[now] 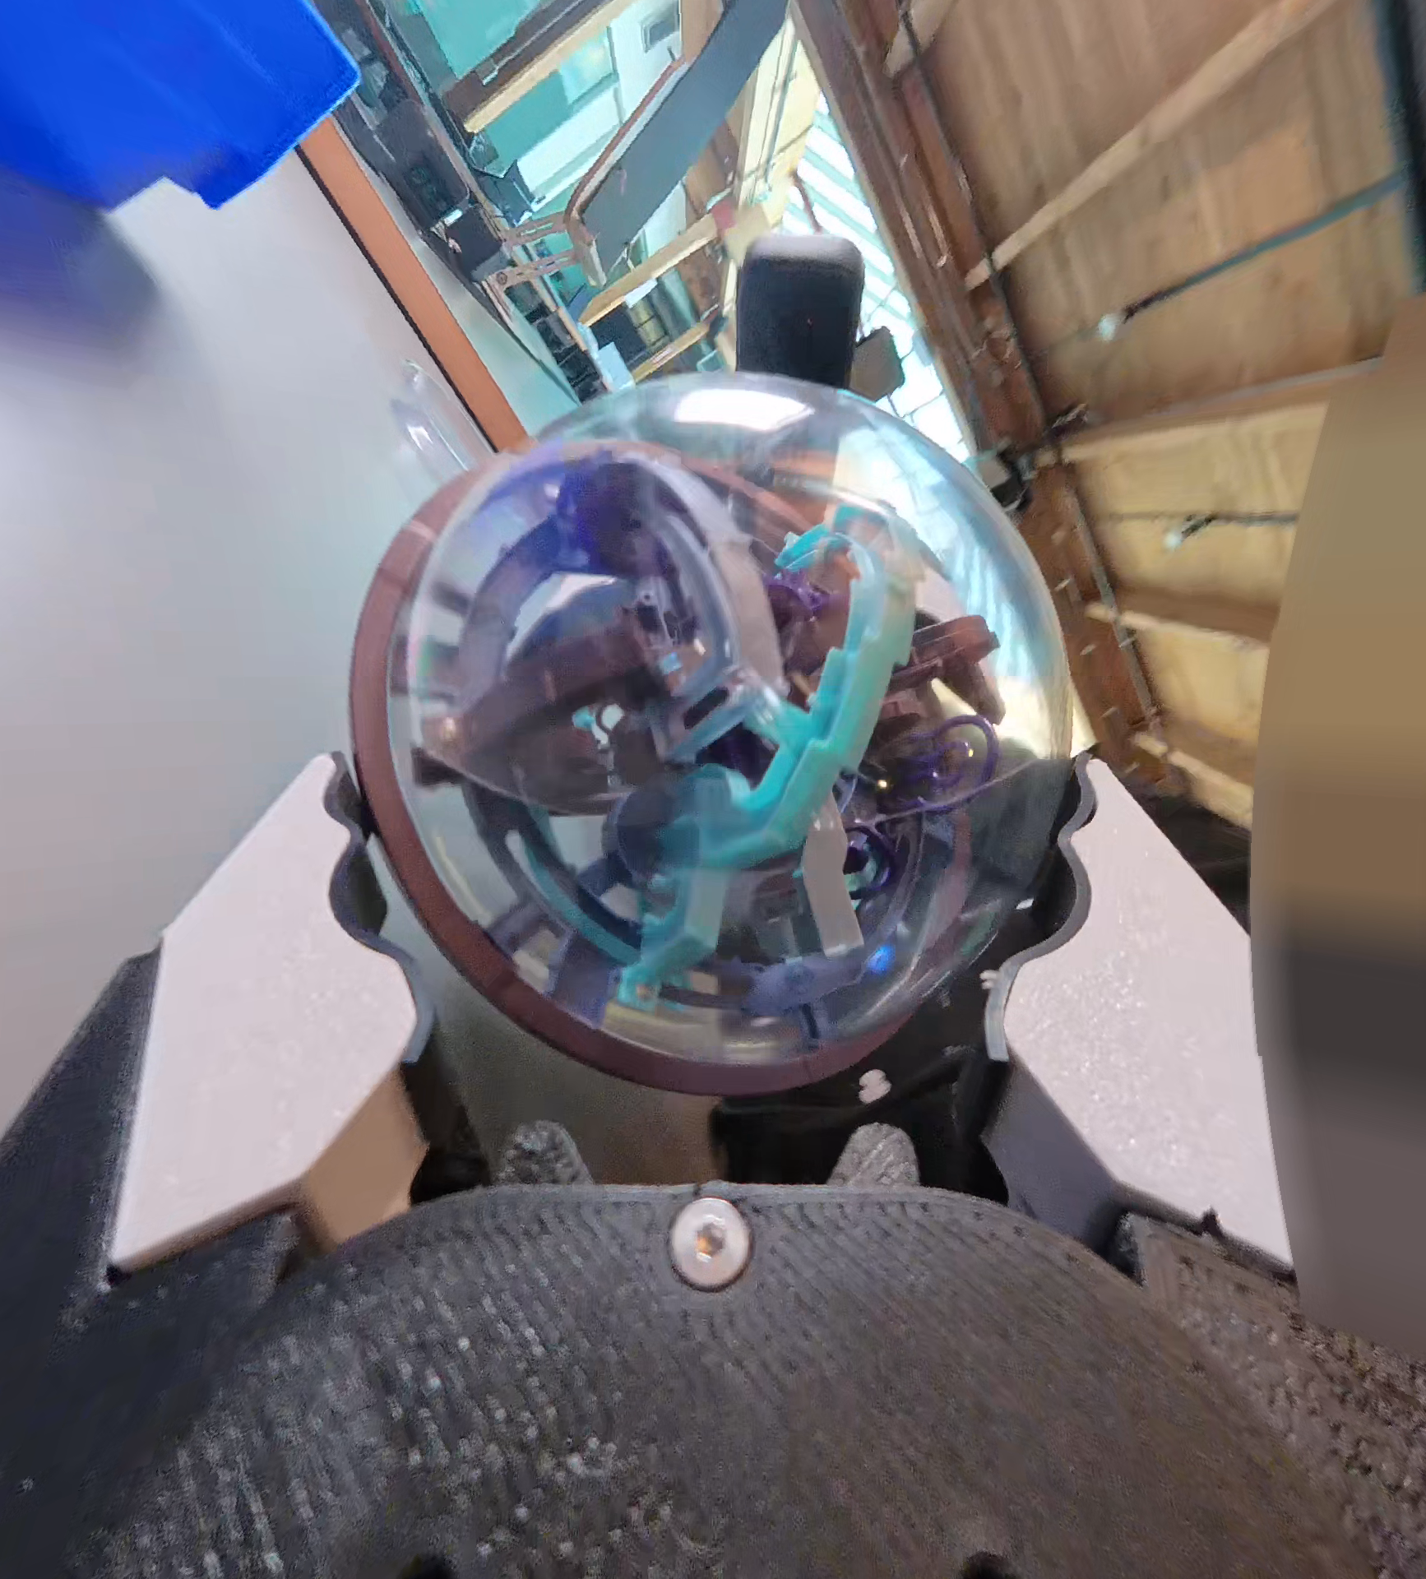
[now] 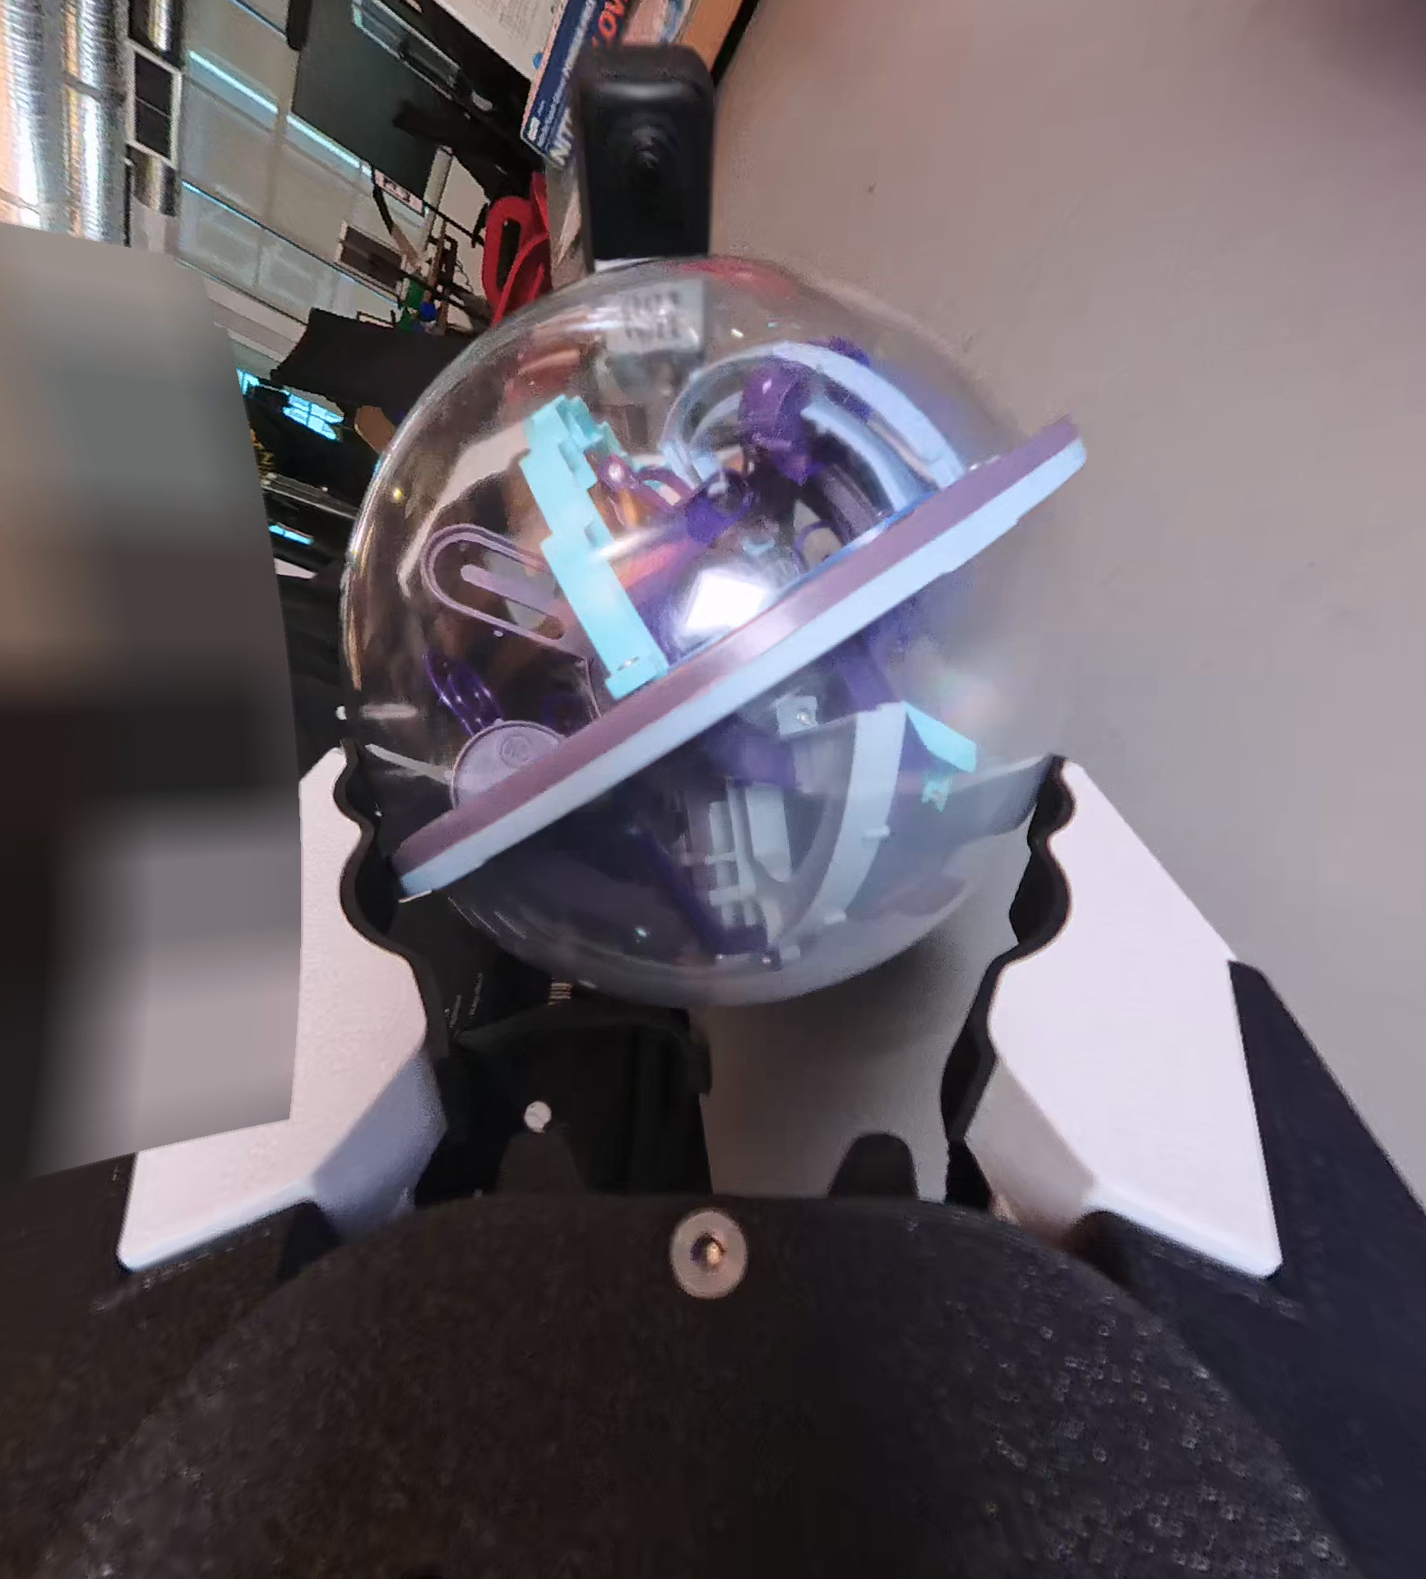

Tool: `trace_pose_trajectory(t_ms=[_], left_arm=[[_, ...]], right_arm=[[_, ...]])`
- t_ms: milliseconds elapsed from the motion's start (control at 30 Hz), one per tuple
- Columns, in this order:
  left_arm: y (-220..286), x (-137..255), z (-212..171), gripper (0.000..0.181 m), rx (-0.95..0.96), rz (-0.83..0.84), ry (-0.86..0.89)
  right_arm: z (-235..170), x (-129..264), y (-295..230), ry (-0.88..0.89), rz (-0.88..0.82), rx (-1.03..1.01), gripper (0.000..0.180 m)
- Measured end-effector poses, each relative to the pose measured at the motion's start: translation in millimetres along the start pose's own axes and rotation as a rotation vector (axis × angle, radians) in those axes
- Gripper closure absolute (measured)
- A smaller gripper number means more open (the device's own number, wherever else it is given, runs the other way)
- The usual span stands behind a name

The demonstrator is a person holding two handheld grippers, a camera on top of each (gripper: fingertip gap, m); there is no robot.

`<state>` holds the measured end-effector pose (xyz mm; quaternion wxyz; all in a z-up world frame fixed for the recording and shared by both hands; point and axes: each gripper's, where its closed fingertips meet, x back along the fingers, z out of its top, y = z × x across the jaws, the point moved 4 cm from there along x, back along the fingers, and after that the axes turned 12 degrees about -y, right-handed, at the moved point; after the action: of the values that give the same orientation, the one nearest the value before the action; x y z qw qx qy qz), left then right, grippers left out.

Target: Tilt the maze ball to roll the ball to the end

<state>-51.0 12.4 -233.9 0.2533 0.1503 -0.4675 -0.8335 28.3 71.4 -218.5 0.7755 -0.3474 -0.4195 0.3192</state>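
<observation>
Clear plastic, the maze ball [image 1: 714, 735] is being gripped from opposite sides by the left gripper [image 1: 710, 854] and right gripper [image 2: 705, 846] and tilted above the table [image 1: 137, 555], its inner ball unlocated, leaving progress unjudgeable.

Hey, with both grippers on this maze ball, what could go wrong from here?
1. The maze ball is a smooth clear sphere; only the tips of the left gripper and right gripper touch it, so tilting might let it slip.
2. The pictures are blurred, hinting at fast motion; the small ball, which I cannot spot, may drop off its track.
</observation>
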Motion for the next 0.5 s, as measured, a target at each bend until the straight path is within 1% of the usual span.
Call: trace_pose_trajectory(t_ms=[33, 100, 167, 233, 267, 300, 400, 500], left_arm=[[1.2, 0.3, 0.0, 0.028, -0.049, 0.025, -0.023], [5.5, 0.1, 0.0, 0.035, -0.171, 0.079, -0.071], [9.7, -5.9, -6.2, 0.042, -0.259, 0.102, -0.171], [5.9, -15.7, -17.4, 0.037, -0.28, 0.122, -0.289], [5.7, -20.1, -21.0, 0.033, -0.269, 0.104, -0.317], [4.6, -22.4, -22.6, 0.031, -0.261, 0.095, -0.326], [1.3, -20.7, -17.1, 0.032, -0.256, 0.082, -0.294], [-0.8, -20.1, -15.2, 0.032, -0.229, 0.052, -0.272]], right_arm=[[-1.9, -0.4, 0.7, -0.015, 0.014, -0.025, 0.034], [-4.7, -0.9, 3.5, -0.038, 0.039, -0.082, 0.031], [-8.4, -3.3, 6.8, -0.08, 0.037, -0.114, 0.033], [-9.6, -6.8, 9.7, -0.098, 0.027, -0.131, 0.035], [-8.3, -7.2, 9.8, -0.093, 0.031, -0.14, 0.036], [-6.4, -6.3, 10.6, -0.082, 0.026, -0.143, 0.037], [-0.4, -2.3, 11.9, -0.024, -0.001, -0.116, 0.041], [6.1, 7.6, 9.0, 0.049, -0.034, -0.007, 0.052]])
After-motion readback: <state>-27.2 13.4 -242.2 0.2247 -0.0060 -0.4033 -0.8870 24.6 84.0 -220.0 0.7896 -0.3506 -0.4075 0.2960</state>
